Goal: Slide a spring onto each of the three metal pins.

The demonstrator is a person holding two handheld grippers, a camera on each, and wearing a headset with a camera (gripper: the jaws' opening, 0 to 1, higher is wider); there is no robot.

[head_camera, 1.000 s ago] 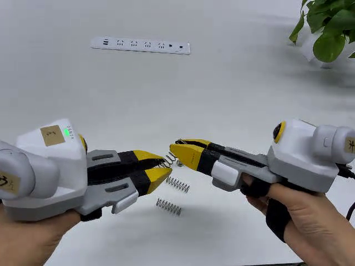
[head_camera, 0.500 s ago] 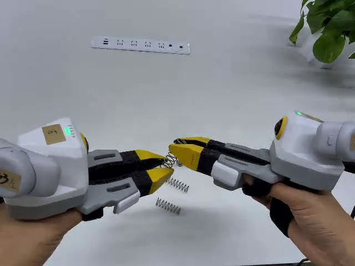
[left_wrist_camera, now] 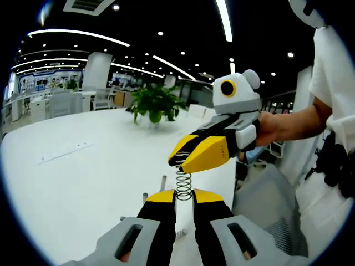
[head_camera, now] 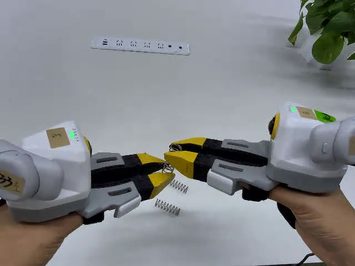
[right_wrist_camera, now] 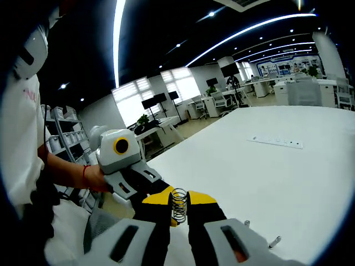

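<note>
A short wire spring stands between my left gripper's yellow jaws, which are shut on its lower end. Its upper end reaches the tips of my right gripper. In the right gripper view the same spring sits end-on between that gripper's nearly closed jaws. In the head view the left gripper and right gripper meet tip to tip above the table. Two loose springs lie below them. Small metal pins rest on the table.
A white power strip lies at the back of the white table. A potted plant stands at the back right corner. The table's front edge runs just under my hands.
The right gripper has rolled and shifted left, so its tips now overlap the left gripper's. The left gripper has dropped slightly. The spring stays between the two.
</note>
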